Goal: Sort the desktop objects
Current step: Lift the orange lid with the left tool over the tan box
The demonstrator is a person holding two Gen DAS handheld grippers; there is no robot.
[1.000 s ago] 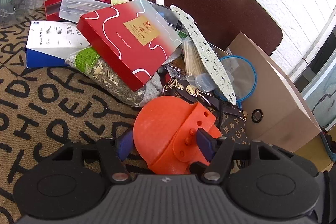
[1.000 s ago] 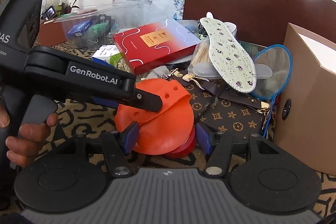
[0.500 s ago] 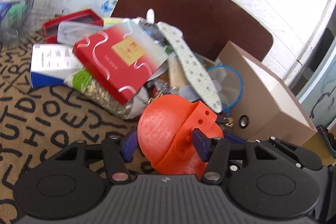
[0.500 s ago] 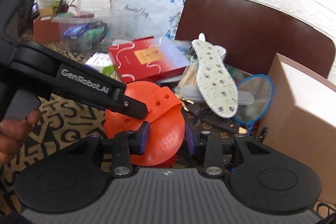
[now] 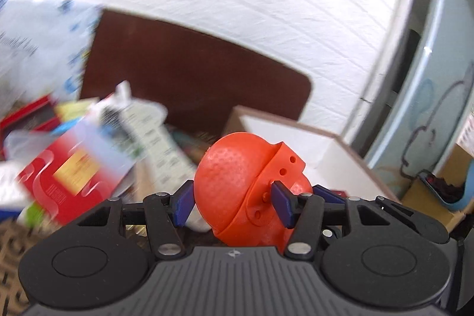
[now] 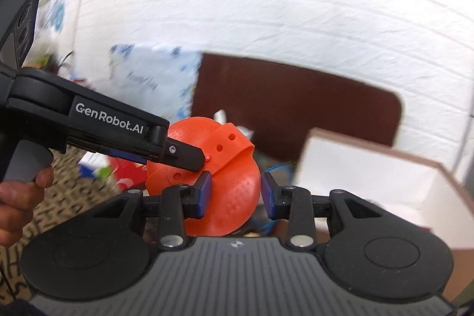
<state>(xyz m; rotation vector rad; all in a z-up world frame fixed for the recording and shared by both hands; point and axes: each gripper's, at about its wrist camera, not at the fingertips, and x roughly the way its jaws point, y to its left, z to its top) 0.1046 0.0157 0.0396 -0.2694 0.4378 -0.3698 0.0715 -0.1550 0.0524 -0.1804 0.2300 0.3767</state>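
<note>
An orange plastic scrubber with a strap (image 5: 237, 182) is held up in the air by both grippers. My left gripper (image 5: 232, 205) is shut on it, one pad at its domed side and one against the strap. My right gripper (image 6: 235, 193) is shut on the other half (image 6: 234, 197), with the left gripper's finger (image 6: 186, 157) reaching in from the left over the strap. The open brown cardboard box (image 6: 370, 176) stands just behind and to the right; it also shows in the left wrist view (image 5: 299, 147).
A blurred pile lies below left: a red gift box (image 5: 71, 168), a spotted insole (image 5: 154, 138), a red tray (image 5: 23, 117). A dark brown chair back (image 5: 189, 73) and white brick wall stand behind. The letter-patterned cloth (image 6: 77, 182) covers the table.
Both grippers have lifted the orange scrubber off the table and up, towards the cardboard box. The right gripper closed on it during the lift. The pile has dropped low in both views.
</note>
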